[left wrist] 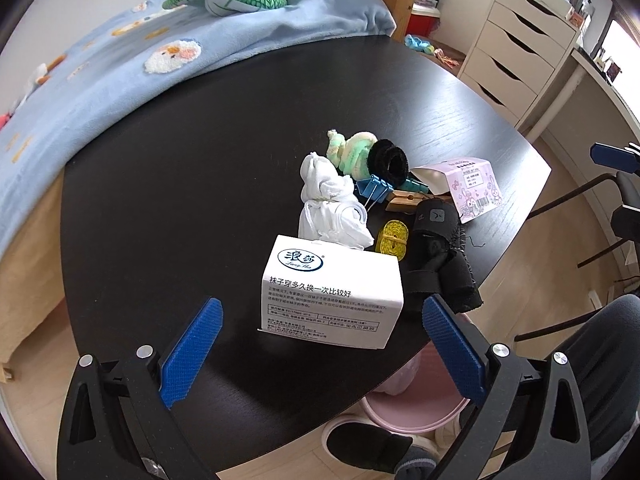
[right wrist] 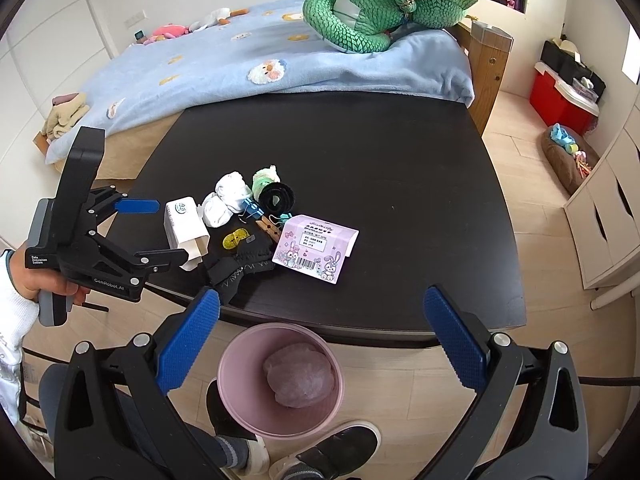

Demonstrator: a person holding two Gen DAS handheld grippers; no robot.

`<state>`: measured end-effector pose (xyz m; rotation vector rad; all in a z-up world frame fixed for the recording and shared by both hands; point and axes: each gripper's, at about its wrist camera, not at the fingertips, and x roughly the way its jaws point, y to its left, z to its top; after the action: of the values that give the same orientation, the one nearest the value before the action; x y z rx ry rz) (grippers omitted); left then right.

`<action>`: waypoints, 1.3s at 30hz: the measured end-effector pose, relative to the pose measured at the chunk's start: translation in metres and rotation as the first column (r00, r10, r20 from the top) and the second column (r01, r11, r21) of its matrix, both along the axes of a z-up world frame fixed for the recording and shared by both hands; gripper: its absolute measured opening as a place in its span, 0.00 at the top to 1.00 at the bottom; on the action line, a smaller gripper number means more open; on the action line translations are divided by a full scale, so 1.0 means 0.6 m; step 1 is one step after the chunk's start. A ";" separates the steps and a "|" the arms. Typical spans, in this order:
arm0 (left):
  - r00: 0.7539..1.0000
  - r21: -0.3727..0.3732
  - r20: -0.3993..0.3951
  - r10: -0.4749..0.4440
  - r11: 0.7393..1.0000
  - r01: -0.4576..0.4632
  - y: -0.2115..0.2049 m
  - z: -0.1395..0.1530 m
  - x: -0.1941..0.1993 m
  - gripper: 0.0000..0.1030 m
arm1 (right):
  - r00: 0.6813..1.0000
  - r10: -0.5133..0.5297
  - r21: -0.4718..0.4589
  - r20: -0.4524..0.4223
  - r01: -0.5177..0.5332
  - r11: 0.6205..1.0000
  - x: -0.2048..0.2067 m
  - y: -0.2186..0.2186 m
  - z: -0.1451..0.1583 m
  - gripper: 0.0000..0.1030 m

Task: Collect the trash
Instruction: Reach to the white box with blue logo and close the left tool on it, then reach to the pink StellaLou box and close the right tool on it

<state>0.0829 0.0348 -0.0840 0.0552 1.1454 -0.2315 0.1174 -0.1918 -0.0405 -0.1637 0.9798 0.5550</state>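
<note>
On the matte black wooden table (left wrist: 200, 184) a glossy white cardboard box (left wrist: 332, 292) with blue print stands near the front edge, at six o'clock from a knotted white cloth bundle (left wrist: 328, 204). The left gripper (left wrist: 320, 360) has its ribbed blue pads (left wrist: 192, 356) spread wide on either side of the box, not touching it. A pastel pink printed packet (right wrist: 316, 248) lies flat at three o'clock of the pile. The right gripper (right wrist: 320, 344) gapes empty above the round pink plastic bin (right wrist: 240, 360) on the floor.
</note>
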 end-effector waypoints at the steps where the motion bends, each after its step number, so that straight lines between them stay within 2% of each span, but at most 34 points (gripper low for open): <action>1: 1.000 -0.003 -0.001 -0.001 1.000 0.001 0.000 0.000 0.000 0.19 | 1.000 0.000 0.000 -0.001 0.000 1.000 0.000 0.000 0.000 0.03; 4: 1.000 0.005 -0.006 0.005 1.000 -0.005 0.003 -0.002 0.001 0.35 | 1.000 -0.002 0.001 -0.005 0.002 1.000 0.003 0.001 -0.003 0.03; 5: 1.000 0.009 -0.005 0.009 1.000 -0.009 0.004 -0.001 0.001 0.36 | 1.000 -0.003 0.000 -0.007 0.003 1.000 0.003 0.002 -0.004 0.03; 17: 0.997 0.000 0.054 0.063 0.998 -0.064 0.014 0.035 -0.022 0.37 | 0.999 -0.026 -0.001 -0.029 0.026 1.000 0.026 0.010 -0.009 0.03; 23: 0.990 -0.006 0.081 0.112 0.994 -0.112 0.016 0.059 -0.033 0.37 | 0.993 -0.068 -0.016 -0.092 0.067 0.998 0.067 0.022 -0.015 0.03; 32: 0.981 0.001 0.102 0.167 0.986 -0.168 0.015 0.077 -0.039 0.37 | 0.962 -0.165 -0.062 -0.217 0.155 0.986 0.135 0.051 -0.045 0.03; 39: 0.977 -0.003 0.105 0.186 0.982 -0.187 0.018 0.079 -0.048 0.37 | 0.937 -0.217 -0.137 -0.274 0.185 0.973 0.163 0.080 -0.077 0.03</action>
<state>0.0542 0.0456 -0.0369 -0.0337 1.0395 -0.0572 0.2154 -0.1439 -0.0870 -0.0788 1.2958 0.3413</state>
